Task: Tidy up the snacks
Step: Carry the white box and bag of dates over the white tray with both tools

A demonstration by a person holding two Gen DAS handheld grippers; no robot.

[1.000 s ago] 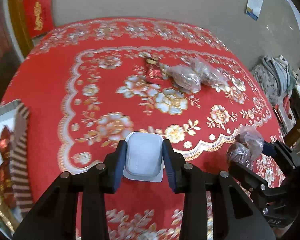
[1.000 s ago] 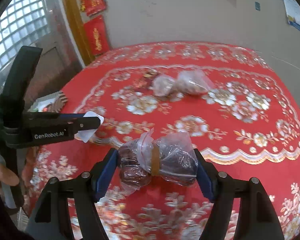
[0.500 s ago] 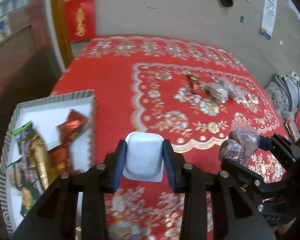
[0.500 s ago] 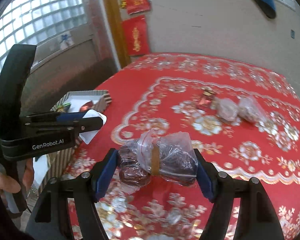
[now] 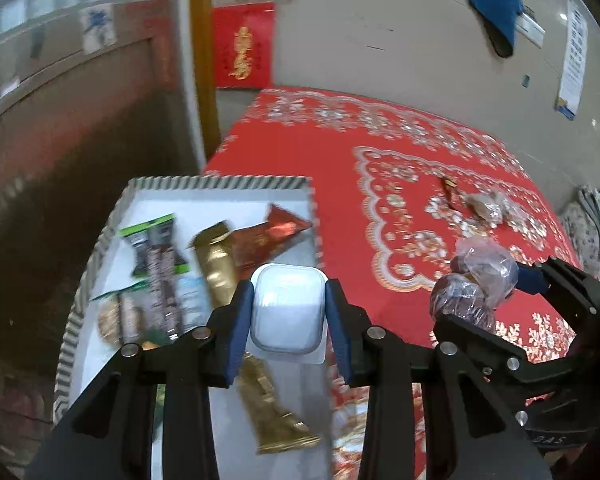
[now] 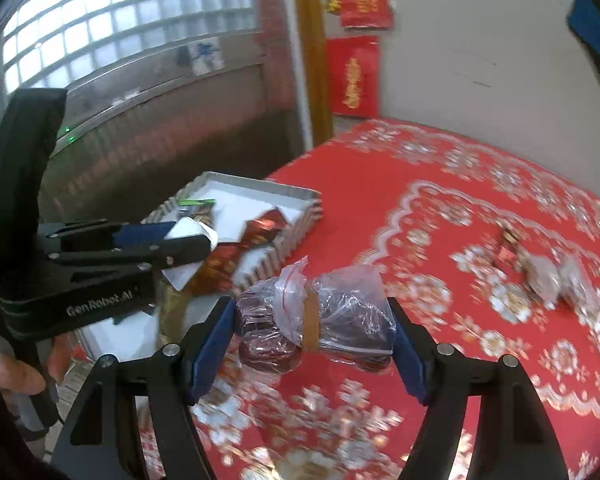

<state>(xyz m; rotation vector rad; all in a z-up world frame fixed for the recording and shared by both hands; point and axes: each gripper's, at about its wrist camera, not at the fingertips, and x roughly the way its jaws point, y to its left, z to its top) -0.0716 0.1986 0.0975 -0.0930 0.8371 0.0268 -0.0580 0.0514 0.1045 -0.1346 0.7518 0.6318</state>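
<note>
My left gripper (image 5: pixel 288 312) is shut on a small white sealed cup (image 5: pixel 287 307), held over the near right part of a white tray with a striped rim (image 5: pixel 220 182). The tray holds several wrapped snacks, among them a gold packet (image 5: pixel 216 264) and a red packet (image 5: pixel 268 234). My right gripper (image 6: pixel 312 316) is shut on a clear bag of dark red snacks (image 6: pixel 316 314) bound with a rubber band, above the red cloth just right of the tray (image 6: pixel 300 232). The left gripper (image 6: pixel 196 240) with its cup also shows in the right wrist view.
On the red flowered tablecloth (image 5: pixel 340 168) lie two more clear bags (image 6: pixel 556 280) and a small red wrapped snack (image 6: pixel 508 244), far right. Behind the table stand a grey wall with red hangings (image 5: pixel 242 46) and a wooden post (image 6: pixel 312 52). A hand (image 6: pixel 16 372) grips the left tool.
Both grippers swung left with their loads. The tray came from the left edge of view to lie under the left gripper; the loose bags on the cloth slid off to the right.
</note>
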